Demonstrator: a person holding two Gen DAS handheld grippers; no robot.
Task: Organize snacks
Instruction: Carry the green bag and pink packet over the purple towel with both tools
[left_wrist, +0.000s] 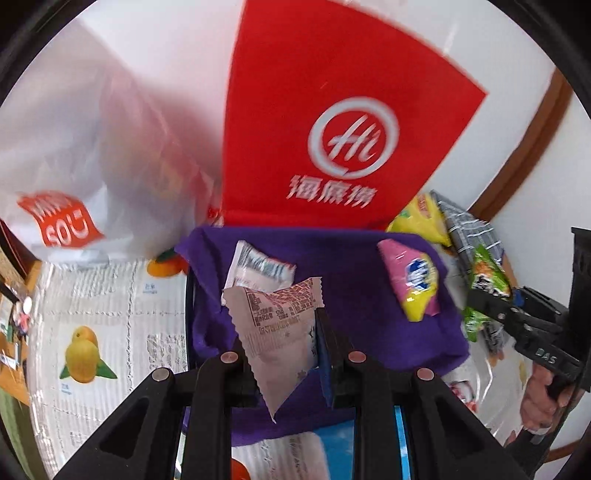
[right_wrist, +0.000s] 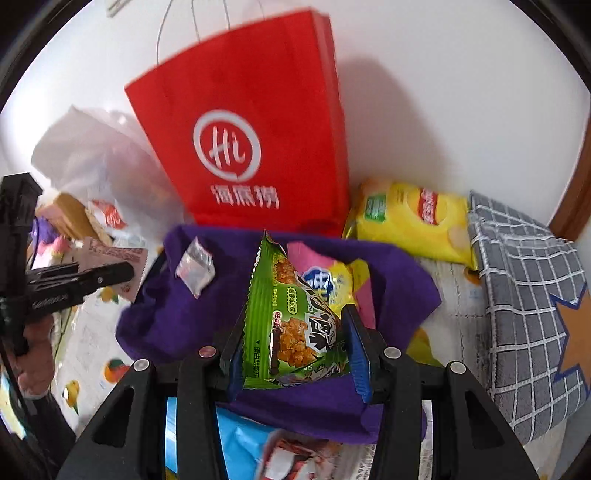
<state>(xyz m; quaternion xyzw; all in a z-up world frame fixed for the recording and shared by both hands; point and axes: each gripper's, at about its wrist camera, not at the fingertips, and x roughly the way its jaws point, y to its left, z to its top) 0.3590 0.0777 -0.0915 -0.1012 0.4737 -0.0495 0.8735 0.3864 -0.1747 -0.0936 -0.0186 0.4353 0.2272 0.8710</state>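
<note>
Purple fabric bin (right_wrist: 155, 325): holds two packets, one small silver-white sachet (right_wrist: 195, 271) and one pink-and-yellow snack pack (left_wrist: 415, 282).
Left gripper (left_wrist: 284, 350): clamped on one pale pink printed packet (left_wrist: 280, 332), held above the bin.
Right gripper (right_wrist: 295, 350): clamped on one green snack packet (right_wrist: 291, 325), also over the bin.
Behind the bin: one red paper bag (right_wrist: 251, 122), one white plastic bag (left_wrist: 85, 158).
Beside it: one yellow chip bag (right_wrist: 413, 218) against one grey checked cloth (right_wrist: 532, 295).

Both grippers are matte black plastic. On the left gripper (left_wrist: 282, 354), four round silver screws sit across ribbed, triangular-holed arms, and blue pads line the fingers (left_wrist: 327, 354). Same build on the right gripper (right_wrist: 295, 354). Pale lettering marks each body.
</note>
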